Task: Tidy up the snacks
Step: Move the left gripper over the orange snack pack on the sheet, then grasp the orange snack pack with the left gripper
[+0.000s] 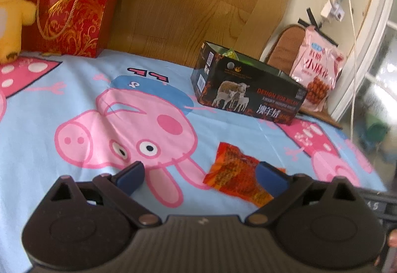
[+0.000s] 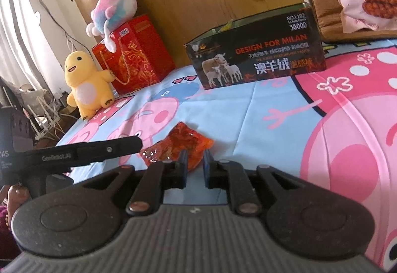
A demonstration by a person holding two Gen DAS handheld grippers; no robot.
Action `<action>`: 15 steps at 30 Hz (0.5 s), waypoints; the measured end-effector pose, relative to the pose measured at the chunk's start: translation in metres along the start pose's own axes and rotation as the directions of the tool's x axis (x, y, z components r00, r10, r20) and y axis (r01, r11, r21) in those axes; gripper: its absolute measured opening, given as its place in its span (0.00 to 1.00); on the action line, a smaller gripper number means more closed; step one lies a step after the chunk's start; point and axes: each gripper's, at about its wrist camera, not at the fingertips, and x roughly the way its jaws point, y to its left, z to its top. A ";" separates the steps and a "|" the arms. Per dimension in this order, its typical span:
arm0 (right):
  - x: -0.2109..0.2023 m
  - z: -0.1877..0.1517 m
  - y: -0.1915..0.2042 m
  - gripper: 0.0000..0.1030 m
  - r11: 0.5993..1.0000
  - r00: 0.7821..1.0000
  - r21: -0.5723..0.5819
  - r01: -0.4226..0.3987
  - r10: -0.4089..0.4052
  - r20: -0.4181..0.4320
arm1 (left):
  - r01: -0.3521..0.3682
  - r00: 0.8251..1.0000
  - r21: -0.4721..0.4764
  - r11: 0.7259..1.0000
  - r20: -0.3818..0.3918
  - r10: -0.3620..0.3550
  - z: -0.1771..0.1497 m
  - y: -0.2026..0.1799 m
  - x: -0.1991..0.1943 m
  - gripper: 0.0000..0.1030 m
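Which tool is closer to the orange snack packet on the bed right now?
Right, narrowly. The right tool has its nearly closed tips at the orange snack packet's near edge. The left tool is wide open, one tip overlapping the packet, the other well off to its side.

A: What carries everything?

B: A bed under a light blue sheet [image 1: 37,109] printed with pink cartoon pigs, backed at the far side by a wooden headboard [image 1: 188,0].

A: And lying on it?

B: Near the front, an orange-red snack packet [image 1: 235,173], flat on the sheet. Farther back and to the right, an open-topped black box [image 1: 248,91] with sheep pictured on its side. At the far left, a red gift bag [image 1: 72,10] stands against the headboard, a yellow plush toy [image 2: 86,84] just beside it.

A: Anything else?

B: At the far right, a brown cushion [image 1: 282,49] with a pink snack bag [image 1: 315,67] leaning on it.
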 end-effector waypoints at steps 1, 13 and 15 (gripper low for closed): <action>0.000 0.000 0.000 0.20 1.000 1.000 0.004 0.002 -0.002 0.001 | 0.013 1.000 -0.018 1.000 0.003 -0.013 0.001 0.003 -0.001 0.96; 0.000 0.000 -0.004 0.34 0.999 1.000 0.031 -0.016 0.016 -0.003 | 0.199 0.973 -0.093 0.976 -0.097 -0.208 0.009 -0.002 0.014 0.73; 0.002 0.002 -0.004 0.34 0.999 1.000 0.030 -0.027 0.028 -0.013 | 0.219 0.968 -0.074 0.973 -0.108 -0.226 0.007 -0.012 0.018 0.70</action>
